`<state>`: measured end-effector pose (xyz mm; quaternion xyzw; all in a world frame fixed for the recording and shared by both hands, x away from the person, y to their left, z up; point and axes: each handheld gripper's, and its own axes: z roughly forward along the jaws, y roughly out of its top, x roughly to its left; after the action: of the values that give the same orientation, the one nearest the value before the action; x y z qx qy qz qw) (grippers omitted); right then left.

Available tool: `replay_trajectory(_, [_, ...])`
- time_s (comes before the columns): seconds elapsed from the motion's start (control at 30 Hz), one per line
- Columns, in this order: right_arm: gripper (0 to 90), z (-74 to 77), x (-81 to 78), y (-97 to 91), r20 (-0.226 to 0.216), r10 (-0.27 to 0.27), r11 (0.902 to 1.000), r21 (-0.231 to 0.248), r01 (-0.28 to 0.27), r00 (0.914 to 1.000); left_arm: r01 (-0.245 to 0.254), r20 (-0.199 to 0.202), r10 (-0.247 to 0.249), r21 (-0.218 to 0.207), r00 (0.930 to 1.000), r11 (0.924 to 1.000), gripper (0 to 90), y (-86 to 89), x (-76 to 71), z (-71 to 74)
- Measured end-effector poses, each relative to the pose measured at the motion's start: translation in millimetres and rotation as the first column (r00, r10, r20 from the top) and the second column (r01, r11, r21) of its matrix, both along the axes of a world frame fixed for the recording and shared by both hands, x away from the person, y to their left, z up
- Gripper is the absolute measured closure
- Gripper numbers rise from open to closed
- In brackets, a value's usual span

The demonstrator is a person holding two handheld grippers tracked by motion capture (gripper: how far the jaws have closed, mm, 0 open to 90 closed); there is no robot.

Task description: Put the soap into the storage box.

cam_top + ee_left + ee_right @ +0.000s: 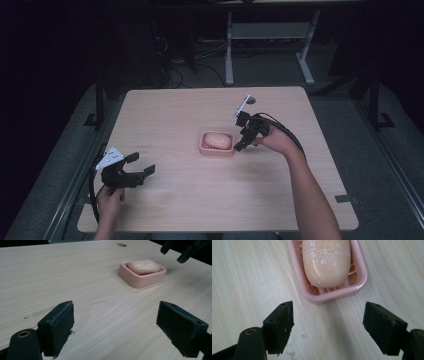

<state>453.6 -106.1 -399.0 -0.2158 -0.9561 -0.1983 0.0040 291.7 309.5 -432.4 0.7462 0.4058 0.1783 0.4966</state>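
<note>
**Both tongs open, soap in dish mid-desk**

Pale wood desk (175,200), seen from the high view. Pink soap dish (217,144) sits near desk centre, slightly toward 3 o'clock. Peach-coloured soap bar (218,140) lies inside it, long axis along the dish. In the right gripper view the soap bar (325,261) shows white flecks on top and rests on the ribbed floor of the dish (359,280).

Right tongs (244,141) sit at 3 o'clock of the dish, just beside its short end, tilted down toward it. Jaws spread wide, nothing between them; in the right gripper view the near dish end lies ahead of the gap, not touched. Right hand (278,140) holds it, forearm coming in from 5 o'clock.

Left tongs (141,166) sit at 8 o'clock of the dish, well apart from it, near the desk's left-front area. Jaws wide open, holding nothing; bare wood between them in the left gripper view, dish (141,277) and soap (143,266) off at 1 o'clock. Left hand (109,199) grips it from 6 o'clock.

Small round hole (249,100) in the desk at 12 o'clock of the right tongs.
</note>
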Motion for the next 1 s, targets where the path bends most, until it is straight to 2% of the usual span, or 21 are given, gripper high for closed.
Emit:
replay_trajectory(0.53, [24.0, -4.7, -9.4, -15.4, -0.005, -0.016, 0.9998, 0.007, 0.016, 0.9999, -0.001, -0.003, 0.001, 0.000, 1.0000, 1.0000, 14.3, -1.1, -0.3, -0.2])
replay_trajectory(0.67, [24.0, -3.1, -14.4, -21.0, 0.009, -0.017, 0.9996, 0.023, 0.017, 0.9998, 0.001, -0.003, -0.001, 0.002, 1.0000, 1.0000, 14.3, -0.9, -0.1, -0.3])
replay_trajectory(0.97, [24.0, -5.4, -21.1, -30.9, 0.007, -0.028, 0.9994, 0.019, 0.028, 0.9996, 0.001, -0.002, -0.001, 0.001, 1.0000, 1.0000, 14.3, -1.4, -0.2, -0.6])
replay_trajectory(1.0, [24.0, -4.9, -22.9, -33.1, 0.013, -0.031, 0.9991, 0.029, 0.031, 0.9994, 0.001, -0.002, -0.001, 0.003, 1.0000, 1.0000, 14.3, -1.3, -0.2, -0.6])
